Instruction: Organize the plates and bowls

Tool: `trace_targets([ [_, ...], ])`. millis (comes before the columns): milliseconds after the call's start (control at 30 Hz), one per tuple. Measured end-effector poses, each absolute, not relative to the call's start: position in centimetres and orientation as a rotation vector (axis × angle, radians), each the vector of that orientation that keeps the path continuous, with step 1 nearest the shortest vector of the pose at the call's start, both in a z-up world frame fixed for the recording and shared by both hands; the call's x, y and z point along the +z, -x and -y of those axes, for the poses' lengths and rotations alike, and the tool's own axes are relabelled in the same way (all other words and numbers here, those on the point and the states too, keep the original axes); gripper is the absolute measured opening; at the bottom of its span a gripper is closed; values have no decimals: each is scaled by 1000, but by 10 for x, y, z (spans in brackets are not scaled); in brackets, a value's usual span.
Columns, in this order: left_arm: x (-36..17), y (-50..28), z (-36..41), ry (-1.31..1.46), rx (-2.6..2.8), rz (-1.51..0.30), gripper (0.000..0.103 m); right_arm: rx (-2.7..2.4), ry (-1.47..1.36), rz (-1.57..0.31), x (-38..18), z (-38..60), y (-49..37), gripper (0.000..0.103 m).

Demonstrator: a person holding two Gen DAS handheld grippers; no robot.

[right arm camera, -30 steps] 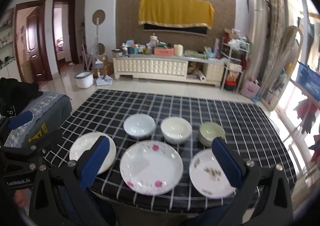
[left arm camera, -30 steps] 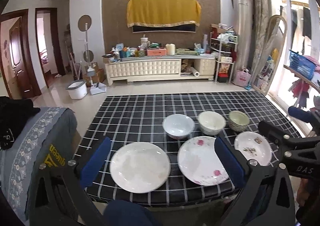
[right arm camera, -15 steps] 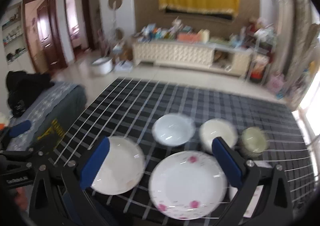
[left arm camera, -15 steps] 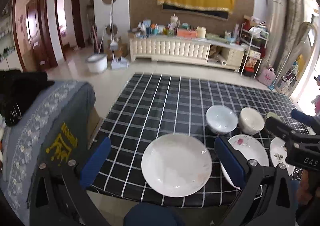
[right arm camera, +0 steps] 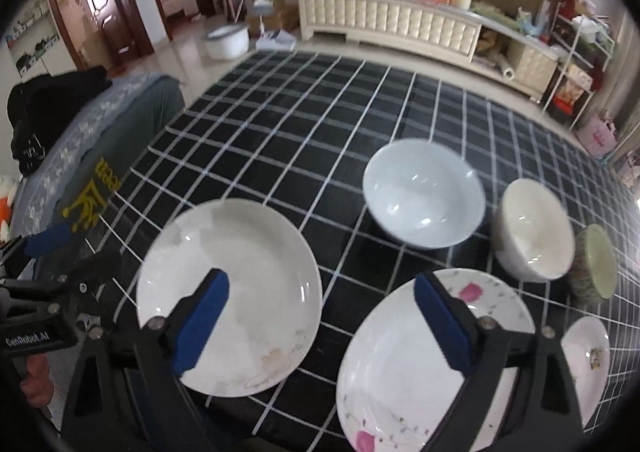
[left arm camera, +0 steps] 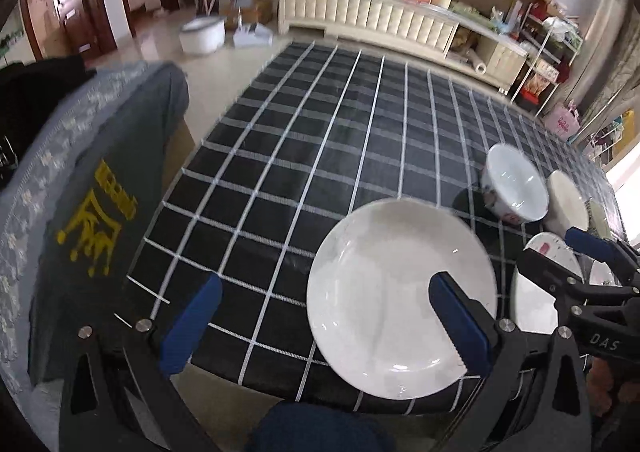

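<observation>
A plain white plate [left arm camera: 392, 272] [right arm camera: 240, 276] lies near the front edge of the black checked table [left arm camera: 320, 139]. A rose-patterned plate [right arm camera: 404, 364] [left arm camera: 536, 304] lies to its right, and a small flowered plate [right arm camera: 588, 360] further right. Behind them stand a pale blue bowl [right arm camera: 424, 199] [left arm camera: 516, 187], a cream bowl [right arm camera: 532, 228] and a green bowl [right arm camera: 596, 264]. My left gripper [left arm camera: 324, 320] is open and empty, its right finger over the plain plate. My right gripper [right arm camera: 320, 312] is open and empty above the gap between the two large plates.
A grey covered seat [left arm camera: 88, 187] stands left of the table with black clothing [right arm camera: 52, 103] on it. A white sideboard [right arm camera: 400, 23] with clutter lines the far wall. A white tub [left arm camera: 200, 35] sits on the floor. The far half of the table [right arm camera: 320, 99] is bare cloth.
Both grippers have moved left and down toward the table; the plates look larger and closer. The plain plate now sits under the left gripper's right finger. Both jaws stay open.
</observation>
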State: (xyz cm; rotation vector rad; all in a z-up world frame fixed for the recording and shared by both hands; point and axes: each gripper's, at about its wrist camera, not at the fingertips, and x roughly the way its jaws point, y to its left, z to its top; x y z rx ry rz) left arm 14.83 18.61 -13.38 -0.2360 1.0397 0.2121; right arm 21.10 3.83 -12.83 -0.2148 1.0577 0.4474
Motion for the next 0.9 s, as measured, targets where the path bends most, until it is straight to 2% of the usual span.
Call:
trace_targets([
  [167,-155,-156,-189,228,194,-1106,99,478,259,-1108,-152,-51,-218,84],
  [400,-180,-166,-196,296,161,-1187,67,493,275,-1158,-170,-54,-222,70],
  [567,-192,-167,-194,309,142,-1214,61,479,262,-1188,-182,-51,-228,55],
  [667,-198,-170,-195,334,132,-1225,50,470,274,-1206,-188,-53,-230,45],
  [767,-203,-170,-194,344,123,-1239,30,465,260,-1229,-193,-53,-231,40],
  [900,-206,-170,-198,362,141,-1243,20,455,248,-1245,-196,-52,-229,28],
])
